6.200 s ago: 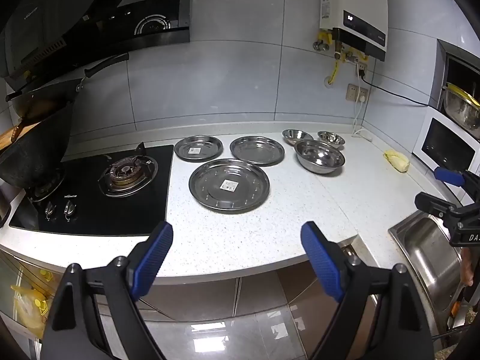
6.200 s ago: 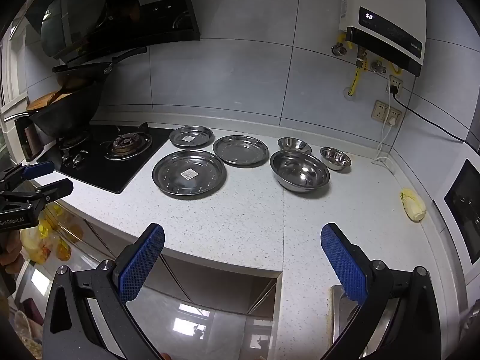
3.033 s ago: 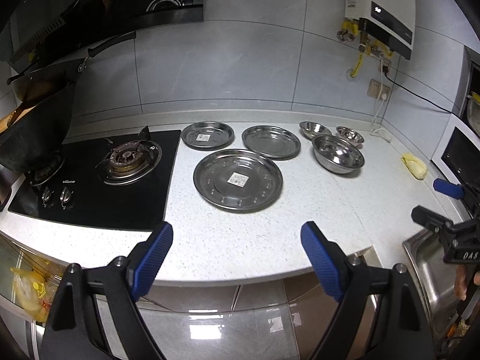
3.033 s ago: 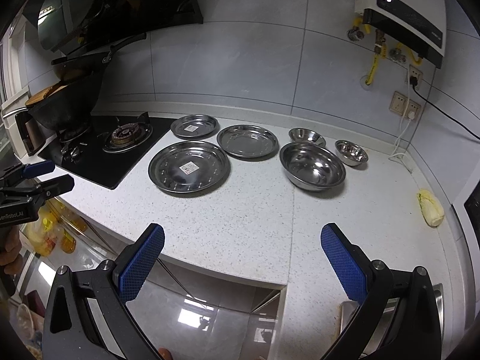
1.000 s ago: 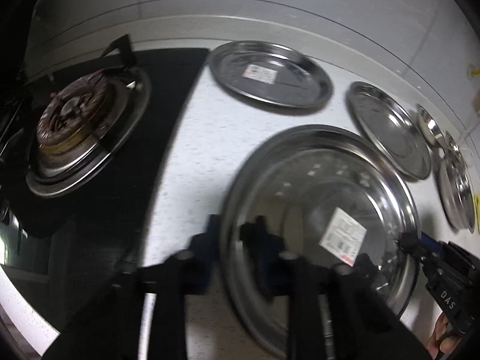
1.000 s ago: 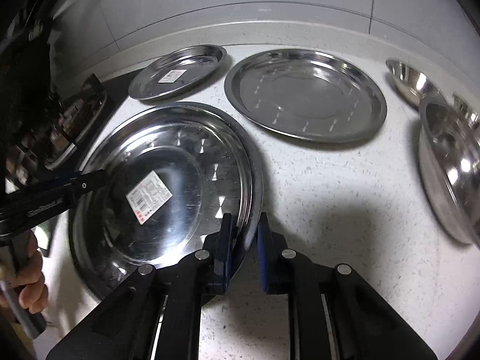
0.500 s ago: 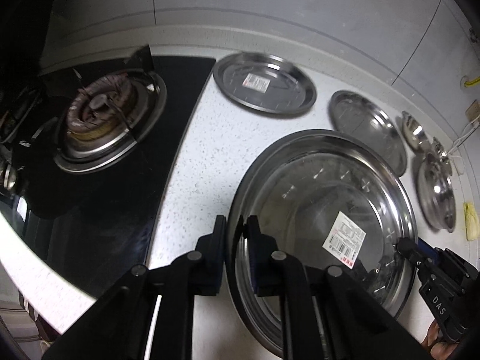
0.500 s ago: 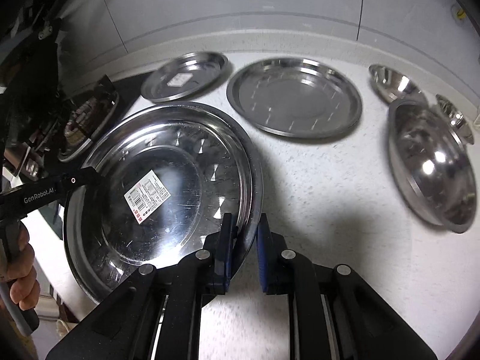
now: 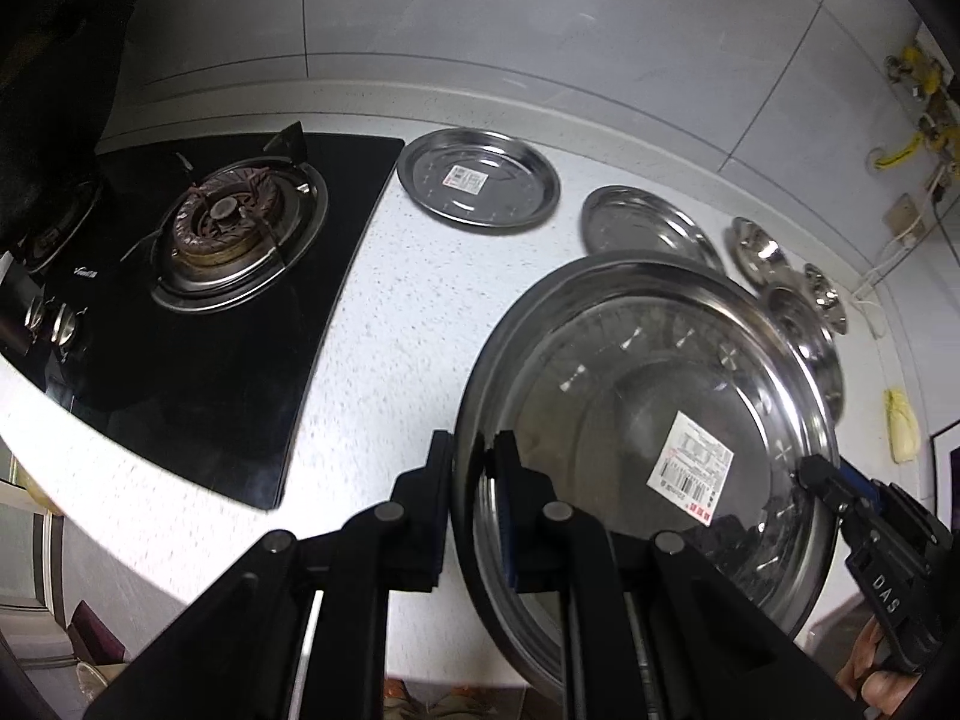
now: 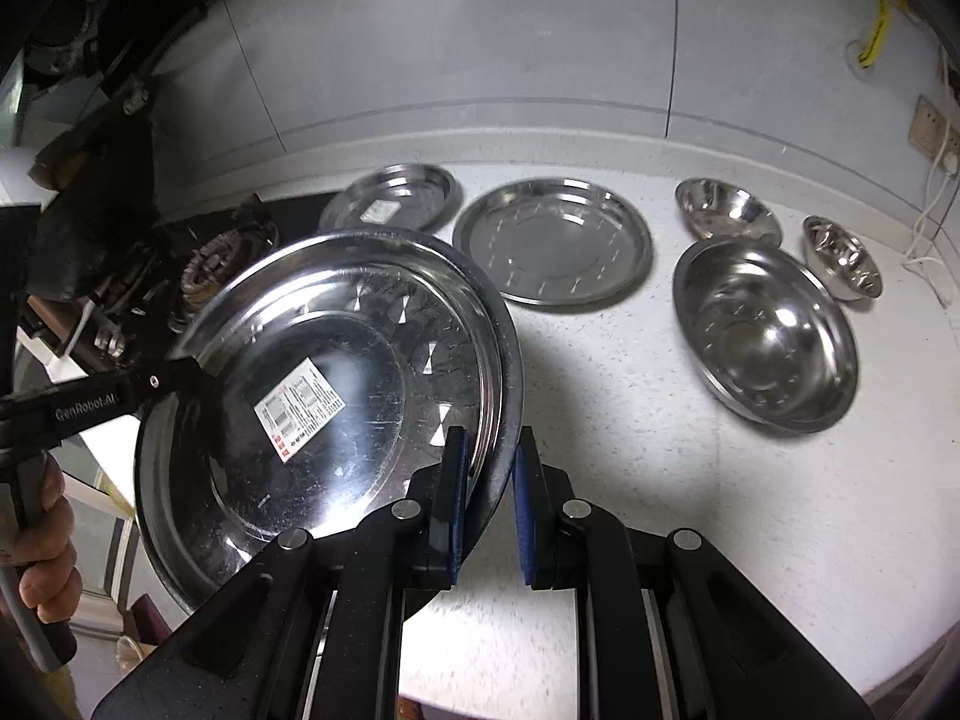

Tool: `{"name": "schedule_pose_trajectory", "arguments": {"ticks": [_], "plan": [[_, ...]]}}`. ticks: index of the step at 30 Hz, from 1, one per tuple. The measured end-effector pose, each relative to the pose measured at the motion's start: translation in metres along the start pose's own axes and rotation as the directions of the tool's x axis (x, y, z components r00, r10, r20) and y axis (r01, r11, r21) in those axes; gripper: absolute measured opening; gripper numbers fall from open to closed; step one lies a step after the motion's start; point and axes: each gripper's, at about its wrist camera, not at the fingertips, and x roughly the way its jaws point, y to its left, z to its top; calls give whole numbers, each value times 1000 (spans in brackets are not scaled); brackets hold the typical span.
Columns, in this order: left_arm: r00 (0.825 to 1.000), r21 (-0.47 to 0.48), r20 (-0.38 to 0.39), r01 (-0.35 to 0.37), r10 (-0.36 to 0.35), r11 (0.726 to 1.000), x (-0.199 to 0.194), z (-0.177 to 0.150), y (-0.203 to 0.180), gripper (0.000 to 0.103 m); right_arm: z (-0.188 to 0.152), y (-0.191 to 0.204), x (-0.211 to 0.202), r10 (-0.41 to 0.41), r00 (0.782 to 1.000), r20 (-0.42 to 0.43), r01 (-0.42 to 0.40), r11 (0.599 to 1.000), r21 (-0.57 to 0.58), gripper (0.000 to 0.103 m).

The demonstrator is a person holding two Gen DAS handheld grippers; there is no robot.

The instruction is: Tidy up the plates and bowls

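Both grippers hold the large steel plate [image 9: 648, 420] with a barcode sticker, lifted above the white counter. My left gripper [image 9: 474, 450] is shut on its left rim. My right gripper [image 10: 489, 450] is shut on its right rim; the plate also shows in the right wrist view [image 10: 336, 372]. On the counter behind lie a small stickered plate [image 9: 480, 180], a medium plate [image 10: 552, 240], a large bowl [image 10: 765, 333] and two small bowls [image 10: 726, 207] [image 10: 843, 255]. The held plate hides part of the medium plate and the large bowl in the left wrist view.
A black gas hob [image 9: 228, 276] with a burner sits left of the plates. A wok [image 10: 90, 222] stands at the far left. A yellow cloth [image 9: 903, 426] lies at the right. Wall sockets and cables [image 10: 936, 138] are at the back right.
Both grippers closed on the large plate's opposite rims and have raised it off the counter; in the last second it has risen higher and come toward the cameras.
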Motion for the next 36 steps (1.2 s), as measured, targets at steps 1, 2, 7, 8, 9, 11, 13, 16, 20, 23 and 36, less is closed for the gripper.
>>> {"name": "schedule_pose_trajectory", "arguments": {"ticks": [1, 2, 7, 8, 9, 11, 13, 16, 20, 23, 36], "plan": [[1000, -1, 5, 4, -4, 1000, -8, -2, 1, 12, 1, 2, -7, 2, 1000, 8, -2, 1000, -2, 13], [1000, -4, 8, 8, -8, 1000, -15, -2, 2, 12, 2, 4, -15, 5, 1000, 19, -4, 1000, -7, 13], [997, 14, 53, 50, -51, 999, -60, 0, 15, 12, 8, 23, -54, 16, 997, 74, -15, 1000, -15, 13], [996, 21, 61, 59, -60, 998, -65, 2, 17, 12, 9, 26, -59, 12, 997, 82, -10, 1000, -17, 13], [995, 32, 69, 69, -71, 997, -71, 5, 20, 12, 11, 33, -66, 0, 996, 93, 2, 1000, -22, 13], [992, 49, 79, 91, -95, 995, -79, 14, 29, 12, 16, 45, -74, -18, 995, 103, 21, 999, -27, 13], [989, 70, 79, 119, -124, 990, -84, 23, 39, 12, 21, 57, -79, -40, 993, 107, 44, 999, -29, 13], [986, 108, 80, 139, -148, 984, -84, 33, 53, 12, 26, 75, -77, -83, 992, 98, 87, 996, -33, 13], [978, 128, 67, 186, -196, 974, -74, 39, 72, 12, 27, 93, -67, -128, 989, 79, 130, 991, -19, 13], [975, 134, 48, 211, -219, 968, -63, 36, 80, 12, 24, 95, -62, -132, 989, 63, 132, 991, -4, 13], [984, 90, -45, 177, -174, 980, -14, 20, 77, 12, 5, 78, -20, -86, 996, -17, 85, 996, -22, 13]]}}
